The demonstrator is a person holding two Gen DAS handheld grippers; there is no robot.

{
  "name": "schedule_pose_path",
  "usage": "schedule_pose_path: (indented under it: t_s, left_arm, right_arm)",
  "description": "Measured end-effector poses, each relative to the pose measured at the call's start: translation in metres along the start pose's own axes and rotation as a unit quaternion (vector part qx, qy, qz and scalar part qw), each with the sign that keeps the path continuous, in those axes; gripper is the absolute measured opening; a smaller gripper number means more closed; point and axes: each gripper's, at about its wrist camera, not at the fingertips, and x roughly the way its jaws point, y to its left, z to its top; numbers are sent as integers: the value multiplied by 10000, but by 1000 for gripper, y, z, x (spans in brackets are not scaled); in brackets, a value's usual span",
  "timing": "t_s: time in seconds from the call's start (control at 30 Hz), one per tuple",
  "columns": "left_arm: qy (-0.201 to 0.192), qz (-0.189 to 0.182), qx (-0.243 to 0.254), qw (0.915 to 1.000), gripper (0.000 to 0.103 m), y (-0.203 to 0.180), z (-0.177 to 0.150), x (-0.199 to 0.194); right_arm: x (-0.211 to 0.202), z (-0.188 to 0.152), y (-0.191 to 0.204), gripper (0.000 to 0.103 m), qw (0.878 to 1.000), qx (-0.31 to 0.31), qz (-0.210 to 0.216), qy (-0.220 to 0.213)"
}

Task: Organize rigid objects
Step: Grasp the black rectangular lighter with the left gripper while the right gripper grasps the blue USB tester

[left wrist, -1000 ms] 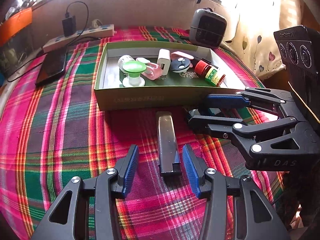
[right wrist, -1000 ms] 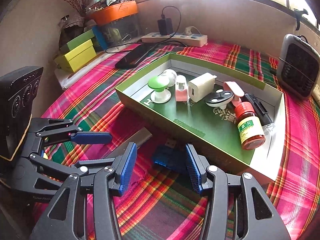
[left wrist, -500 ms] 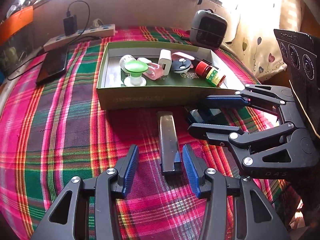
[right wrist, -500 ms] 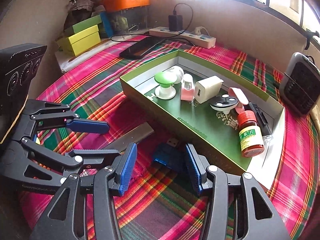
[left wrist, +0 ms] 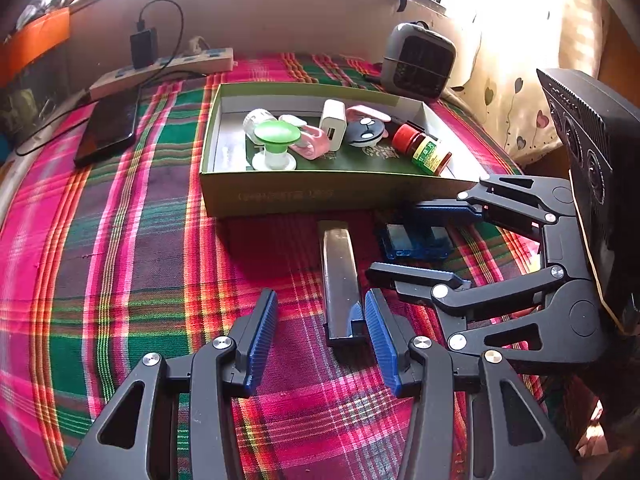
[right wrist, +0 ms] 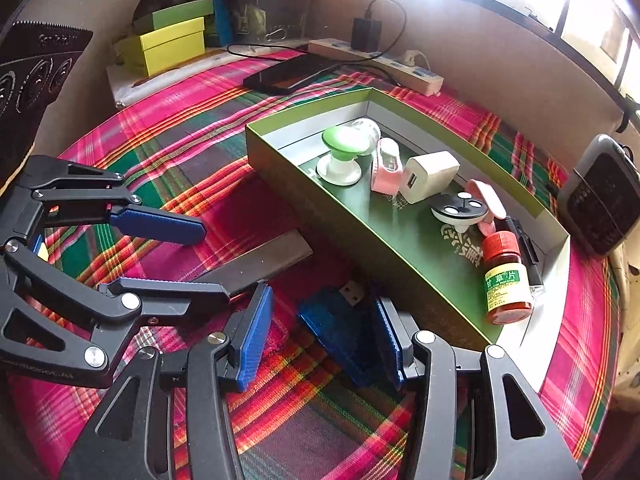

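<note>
— Left gripper: wide open, gripping nothing, straddling near end of dark bar?
— Yes. Bar on cloth, near side of green box, long axis running near to far, in line with fingers.
— Right gripper?
— Open too, around blue USB reader, right pad touching, plug pointing far-right toward box.

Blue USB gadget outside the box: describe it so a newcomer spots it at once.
Start at the long green box on the plaid cloth; two items lie on the cloth just in front of its near wall. The blue USB gadget is the short translucent blue block with a metal plug, sitting between the open fingers of the right gripper. Its neighbour, the dark flat bar, is long, opaque and plugless.
</note>
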Motion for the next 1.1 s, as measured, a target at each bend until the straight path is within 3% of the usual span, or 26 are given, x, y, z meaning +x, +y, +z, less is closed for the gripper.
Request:
schedule_pose_path:
  t_s: [0.3,0.67,0.8,0.97,1.03,1.1]
  left_arm:
    - [5,25,45,10000,45,1,0,1]
    - [-49,223,302,9993,45,-9,3,9]
    - [-90,223,315,9992,45,-9,3,9]
    - [-132,176,246,9995,45,-7,3,9]
    - [-131,171,238,9995,45,-7,3,9]
    - [-143,176,213,9995,44,-7,3,9]
  right_arm:
    - [-10,-19,-4,50,9986,470,222,33]
    - [-17,-32,-10,50,9926,1183,56,-251]
    - [-16,-31,-4,50,9942,1026,-138,-277]
    - [-17,-32,-7,50,9932,1119,-75,-314]
    - [-18,-32,-6,46,9931,1121,-144,-307]
    - [-19,-33,-7,34,9927,1143,-211,-315]
